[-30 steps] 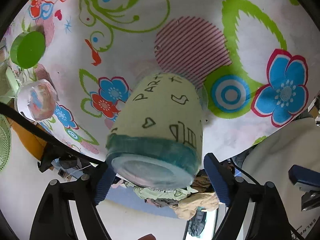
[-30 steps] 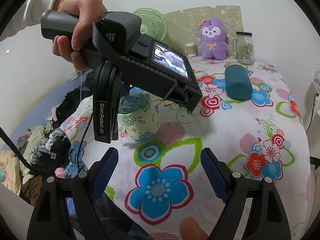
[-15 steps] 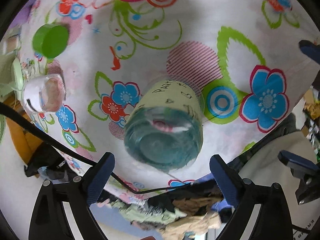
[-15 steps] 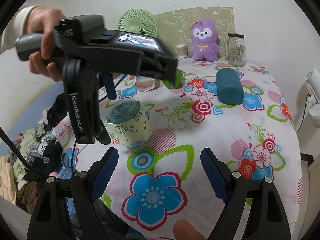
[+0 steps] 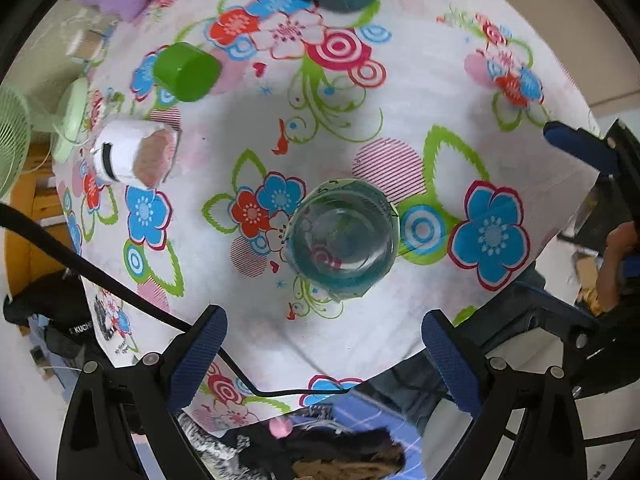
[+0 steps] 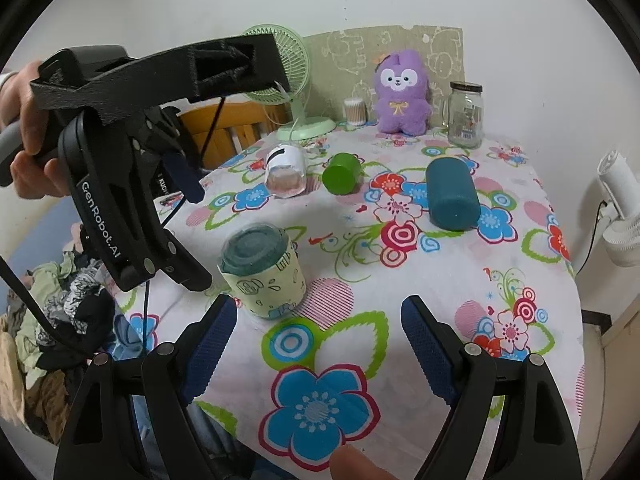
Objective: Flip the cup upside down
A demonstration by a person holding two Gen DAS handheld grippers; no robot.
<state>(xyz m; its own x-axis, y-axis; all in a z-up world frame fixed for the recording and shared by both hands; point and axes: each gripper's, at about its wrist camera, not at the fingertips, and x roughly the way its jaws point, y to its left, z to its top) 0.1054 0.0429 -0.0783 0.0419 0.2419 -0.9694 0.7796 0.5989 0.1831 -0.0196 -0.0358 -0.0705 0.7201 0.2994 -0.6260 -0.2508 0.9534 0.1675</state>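
**Cup released, base up, on the flowered surface**

A second earlier the left gripper (image 5: 322, 354) had its fingers closed on the cup (image 5: 343, 238), which lay tilted between them. By this moment the fingers had let go and spread wide, holding nothing, and the gripper had lifted clear so that its camera looked straight down on the cup. The cup now stood alone, mouth down, on the surface (image 5: 420, 92), and appeared in the left view as a round teal disc with a glassy sheen.

In the right view the cup (image 6: 262, 272) was a short cylinder: a pale green wrap printed with small line drawings, topped by a dark teal band and a flat base. It stood near the surface's front left edge. Beyond the cup lay a white roll (image 6: 286, 172) on its side, a glossy green cap-shaped piece (image 6: 342, 172), and a matte teal cylinder (image 6: 452, 194) also on its side. Farther beyond the cup stood a purple plush toy (image 6: 402, 94), a clear glass jar (image 6: 466, 114) and a pale green fan (image 6: 286, 76).

The left gripper (image 6: 172, 216), gripped by a hand (image 6: 28, 136), hung above and left of the cup, fingers pointing down. The right gripper (image 6: 320, 344) hovered low, just short of the cup, its fingers wide apart and empty.
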